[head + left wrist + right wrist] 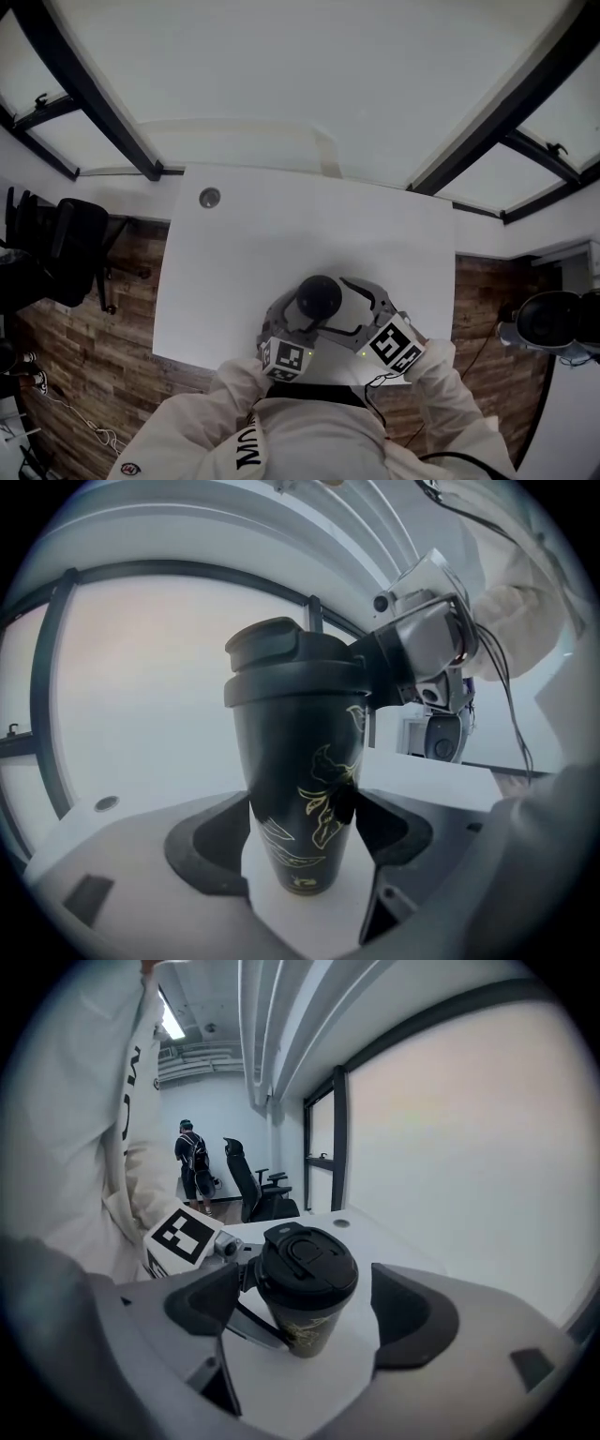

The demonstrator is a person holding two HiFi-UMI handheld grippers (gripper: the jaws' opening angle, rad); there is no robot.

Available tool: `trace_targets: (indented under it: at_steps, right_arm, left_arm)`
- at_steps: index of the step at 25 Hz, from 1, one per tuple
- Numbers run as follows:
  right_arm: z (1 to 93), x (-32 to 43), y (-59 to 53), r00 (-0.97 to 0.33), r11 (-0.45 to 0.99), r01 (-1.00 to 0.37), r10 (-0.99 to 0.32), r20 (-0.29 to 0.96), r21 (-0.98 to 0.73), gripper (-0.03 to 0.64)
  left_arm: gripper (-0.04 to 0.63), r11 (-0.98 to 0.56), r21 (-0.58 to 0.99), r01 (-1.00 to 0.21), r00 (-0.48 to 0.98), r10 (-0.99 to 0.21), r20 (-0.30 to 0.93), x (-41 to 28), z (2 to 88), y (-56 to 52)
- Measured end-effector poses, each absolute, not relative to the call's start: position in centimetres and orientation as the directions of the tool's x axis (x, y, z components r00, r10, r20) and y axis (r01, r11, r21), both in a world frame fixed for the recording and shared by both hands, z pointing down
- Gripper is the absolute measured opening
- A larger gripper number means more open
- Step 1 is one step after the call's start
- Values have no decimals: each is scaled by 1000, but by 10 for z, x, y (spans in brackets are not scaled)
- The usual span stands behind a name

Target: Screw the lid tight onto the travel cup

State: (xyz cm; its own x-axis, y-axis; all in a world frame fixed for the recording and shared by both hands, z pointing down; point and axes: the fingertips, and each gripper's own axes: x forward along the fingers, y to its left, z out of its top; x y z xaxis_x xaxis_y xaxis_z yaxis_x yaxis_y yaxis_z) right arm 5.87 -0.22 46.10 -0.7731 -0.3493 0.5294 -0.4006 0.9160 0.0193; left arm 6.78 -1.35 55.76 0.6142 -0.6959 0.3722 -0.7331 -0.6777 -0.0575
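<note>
Low on the body of the travel cup, the left gripper pinches it, a pad pressed to each side of the tapered wall just above the base. At the cup's top, the right gripper stands spread around the lid, with one jaw close beside the rim and the other a little apart from it, so nothing is clamped there yet. The lid sits on the cup's mouth and looks level; whether its thread is fully home I cannot tell. Under the cup lies the white table, its near edge just beside the cup on the person's side. A round cable hole lies well beyond the cup, to the far left. Trouble from here would likely come with the twist. The cup's wall looks smooth and narrows downward, so a low pinch may let the cup spin with the lid. If the spread jaws close off-centre, or catch the raised flap on the lid, they could shove the cup's top sideways or seat the thread crooked.
</note>
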Motion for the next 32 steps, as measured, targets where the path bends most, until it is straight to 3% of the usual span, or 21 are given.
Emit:
trace_targets:
  at_steps: [12,17,25,32]
  right_arm:
    - [469,52,-13,-869,976,-216,-188,459,-10,451]
    - [472,50,-10,-871,979,-202,-182,457,4,410]
    - [471,49,-13,-845,929,-371,-333,418,-11,408]
    - [472,51,-14,-702,794,-608,-544,460,12,408]
  left_arm:
    - [360,-693,-46,-719,636,-684,357,72,555,-17]
    - [360,-689,-52,-723,629,-687,363,70,560,-16]
    - [360,-660,-53,-750,602,-713,359,68,558,-18]
    - [360,-635,-61,-770,576,-733,361,69,558,-17]
